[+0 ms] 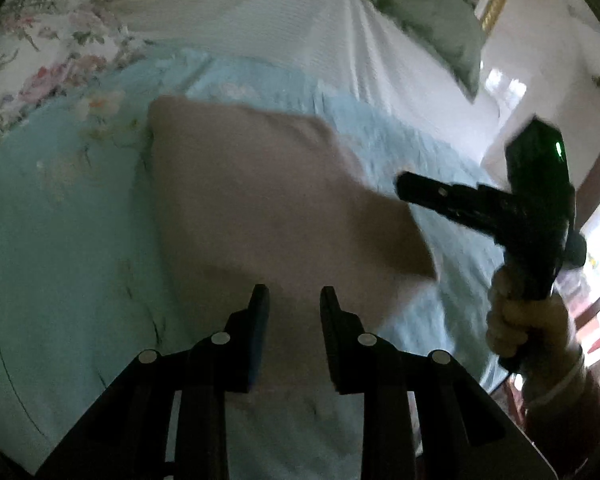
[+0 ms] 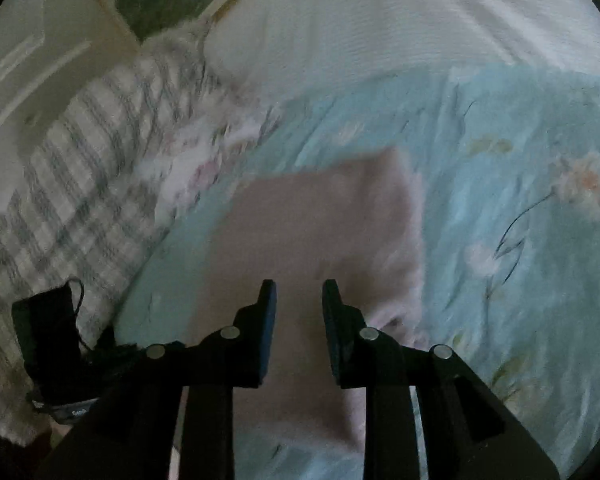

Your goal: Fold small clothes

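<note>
A pale pink folded garment (image 1: 268, 200) lies flat on the light blue floral bedspread (image 1: 60, 220). My left gripper (image 1: 294, 300) is open and empty, its fingers over the garment's near edge. The right gripper (image 1: 404, 186) shows in the left wrist view as a black tool held in a hand at the right, its tip by the garment's right corner. In the right wrist view the garment (image 2: 320, 232) lies ahead on the bedspread (image 2: 520, 240), and my right gripper (image 2: 299, 296) is open and empty above its near part. Both views are blurred.
A white ribbed sheet (image 1: 240, 20) covers the far bed. A green pillow (image 1: 428, 12) lies at the back right. A grey-striped white cloth (image 2: 80, 184) and a black strap (image 2: 52, 332) lie at the left. A floral fabric (image 1: 40, 64) sits far left.
</note>
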The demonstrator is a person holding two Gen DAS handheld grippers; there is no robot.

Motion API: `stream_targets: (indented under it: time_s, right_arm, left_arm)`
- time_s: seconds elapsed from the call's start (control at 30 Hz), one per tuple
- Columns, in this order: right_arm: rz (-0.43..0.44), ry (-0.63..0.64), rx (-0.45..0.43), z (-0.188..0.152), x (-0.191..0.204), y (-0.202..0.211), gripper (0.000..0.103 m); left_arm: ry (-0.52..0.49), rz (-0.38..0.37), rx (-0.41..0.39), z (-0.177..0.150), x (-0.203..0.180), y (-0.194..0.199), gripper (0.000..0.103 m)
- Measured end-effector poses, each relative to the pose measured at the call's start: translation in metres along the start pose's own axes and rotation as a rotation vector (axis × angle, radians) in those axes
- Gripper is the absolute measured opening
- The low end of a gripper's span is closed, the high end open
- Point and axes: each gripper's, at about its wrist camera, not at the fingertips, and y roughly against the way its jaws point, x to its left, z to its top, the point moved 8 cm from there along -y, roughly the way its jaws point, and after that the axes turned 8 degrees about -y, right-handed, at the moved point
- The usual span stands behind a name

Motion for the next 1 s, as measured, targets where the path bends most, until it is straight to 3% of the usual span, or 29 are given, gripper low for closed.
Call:
stream_targets:
  time_s: [0.07, 0.1, 0.2, 1.0]
  right_arm:
    - [-0.067, -0.033, 0.050, -0.019, -0.023, -0.013, 0.025]
    - [-0.067, -0.084, 0.076, -0.033, -0.040, -0.019, 0.023]
    - [-0.015, -0.128, 0.031, -0.041, -0.051, -0.008, 0.019]
    - [-0.084, -0.075, 0.045, -0.059, -0.050, 0.010, 0.019]
  left_arm:
    - [0.016, 0.008, 0.049, -0.021, 0.003, -0.010, 0.025]
    - [0.027, 0.002, 0.052, -0.029, 0.003, -0.011, 0.025]
    - [0.034, -0.009, 0.031, -0.039, 0.002, -0.006, 0.024]
    - [0.095, 0.075, 0.030, -0.042, -0.002, -0.008, 0.024]
